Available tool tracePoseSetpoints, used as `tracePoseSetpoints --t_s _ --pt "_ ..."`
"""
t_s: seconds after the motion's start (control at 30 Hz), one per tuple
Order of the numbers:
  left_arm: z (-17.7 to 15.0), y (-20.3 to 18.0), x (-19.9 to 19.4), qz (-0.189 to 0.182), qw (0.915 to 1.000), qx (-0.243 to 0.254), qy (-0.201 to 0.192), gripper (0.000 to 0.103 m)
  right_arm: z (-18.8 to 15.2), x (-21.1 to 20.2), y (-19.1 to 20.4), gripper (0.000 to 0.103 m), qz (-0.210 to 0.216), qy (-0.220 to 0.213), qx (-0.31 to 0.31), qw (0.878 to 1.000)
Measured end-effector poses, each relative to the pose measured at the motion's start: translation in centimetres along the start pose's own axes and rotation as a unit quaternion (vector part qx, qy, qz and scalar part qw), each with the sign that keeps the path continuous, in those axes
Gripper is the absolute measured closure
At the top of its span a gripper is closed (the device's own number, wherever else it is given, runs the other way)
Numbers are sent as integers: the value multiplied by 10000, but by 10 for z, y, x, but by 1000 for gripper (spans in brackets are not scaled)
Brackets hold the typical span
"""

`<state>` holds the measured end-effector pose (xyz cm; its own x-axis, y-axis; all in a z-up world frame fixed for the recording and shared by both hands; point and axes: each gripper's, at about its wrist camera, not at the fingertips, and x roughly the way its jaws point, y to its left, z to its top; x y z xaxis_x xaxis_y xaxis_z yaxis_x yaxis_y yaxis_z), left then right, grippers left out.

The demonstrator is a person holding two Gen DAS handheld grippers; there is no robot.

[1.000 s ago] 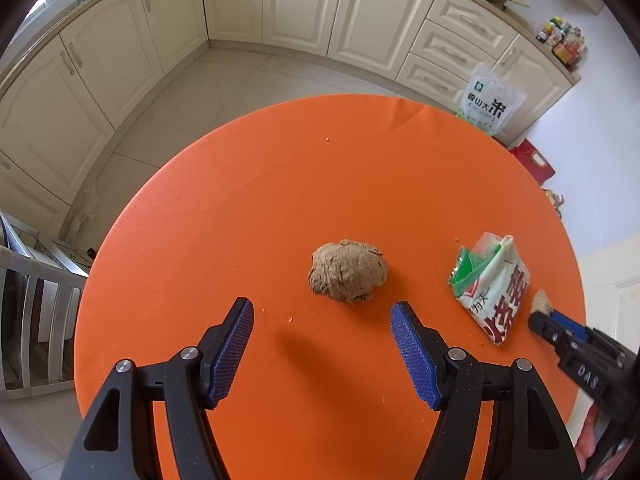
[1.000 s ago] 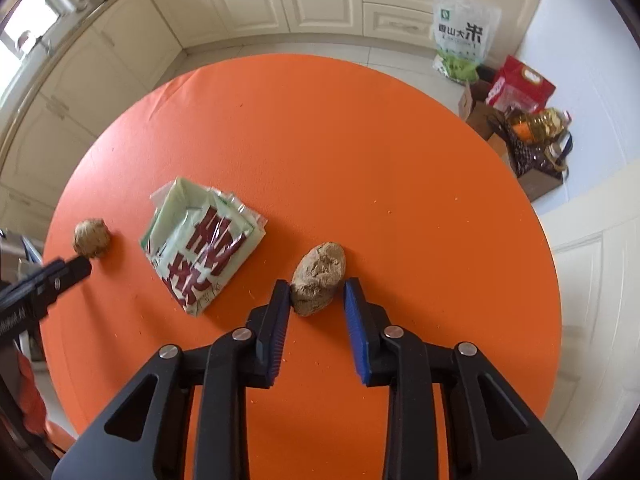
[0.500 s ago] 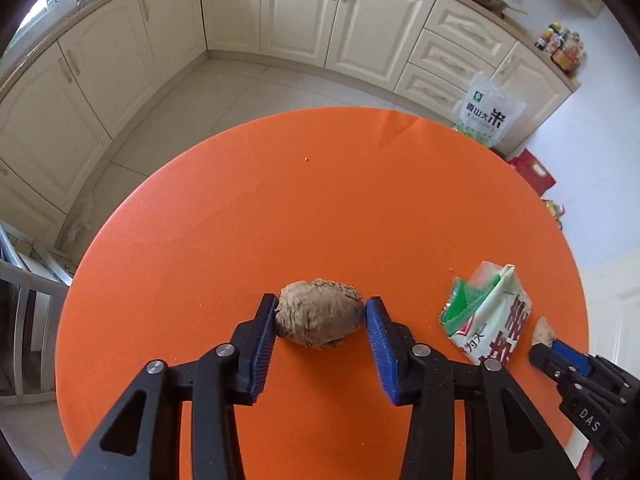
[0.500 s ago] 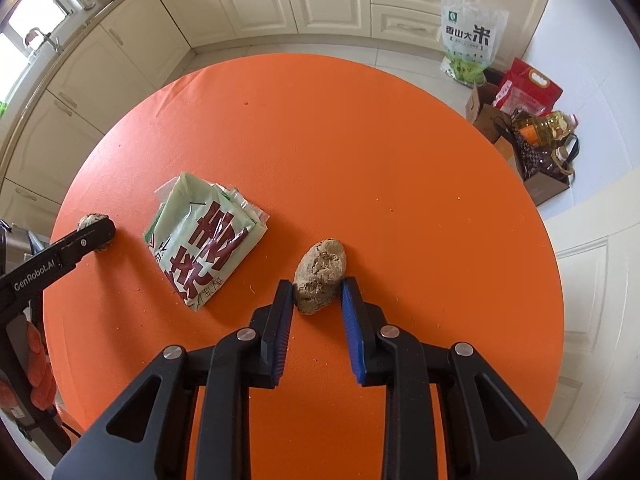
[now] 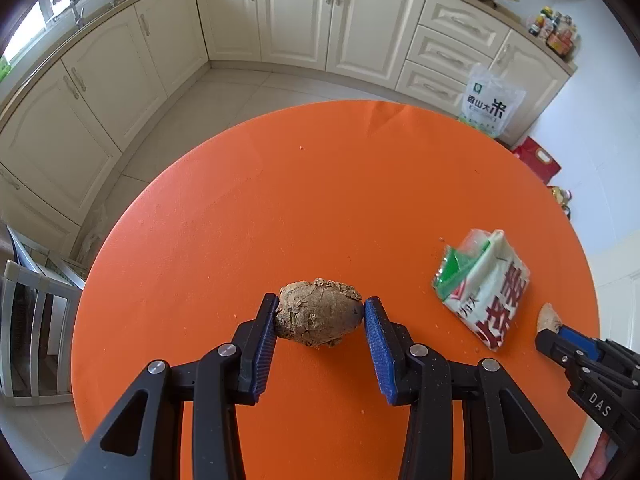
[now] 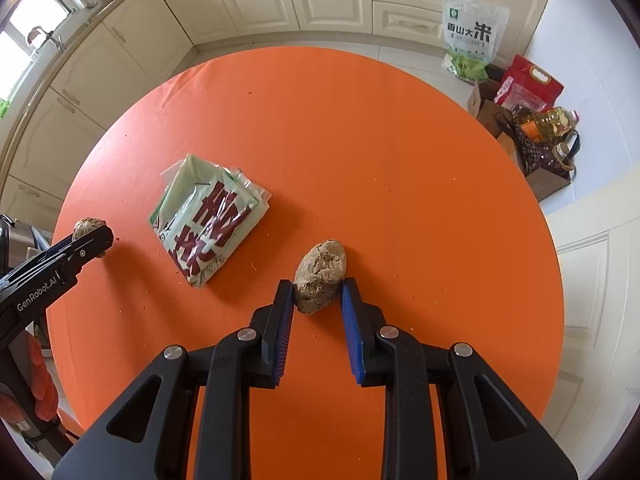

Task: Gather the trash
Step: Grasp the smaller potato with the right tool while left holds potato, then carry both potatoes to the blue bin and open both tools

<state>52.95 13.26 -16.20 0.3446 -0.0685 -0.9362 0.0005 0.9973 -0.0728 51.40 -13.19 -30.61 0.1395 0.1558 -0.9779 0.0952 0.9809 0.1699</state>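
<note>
On the round orange table (image 5: 280,200) lie two brown, earthy lumps and a flattened green-and-white plastic bag (image 5: 484,284) with red characters. My left gripper (image 5: 320,308) is shut on the larger lump (image 5: 316,320), with both blue pads against its sides. In the right wrist view my right gripper (image 6: 318,286) is shut on the other lump (image 6: 320,268), which rests on the table (image 6: 360,140). The bag (image 6: 208,216) lies between the two grippers. The left gripper (image 6: 92,240) shows at the left edge there, and the right gripper (image 5: 552,330) at the right edge of the left wrist view.
A white rice bag (image 6: 472,36) leans on the cream cabinets (image 5: 300,20) beyond the table. A red bag (image 6: 528,88) and an oil bottle (image 6: 548,120) stand on the floor at the right. A white chair (image 5: 32,320) is at the table's left edge.
My left gripper moved forward around the larger lump and its jaws closed onto it. The right gripper stayed shut on its lump without moving.
</note>
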Motion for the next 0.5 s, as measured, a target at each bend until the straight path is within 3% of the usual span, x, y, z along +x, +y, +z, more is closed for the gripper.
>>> tracePoseSetpoints --t_s 0.5 --pt "-53 -50 -63 -115 9986 472 -199 64 -50 -67 -38 79 -134 -382 302 9987"
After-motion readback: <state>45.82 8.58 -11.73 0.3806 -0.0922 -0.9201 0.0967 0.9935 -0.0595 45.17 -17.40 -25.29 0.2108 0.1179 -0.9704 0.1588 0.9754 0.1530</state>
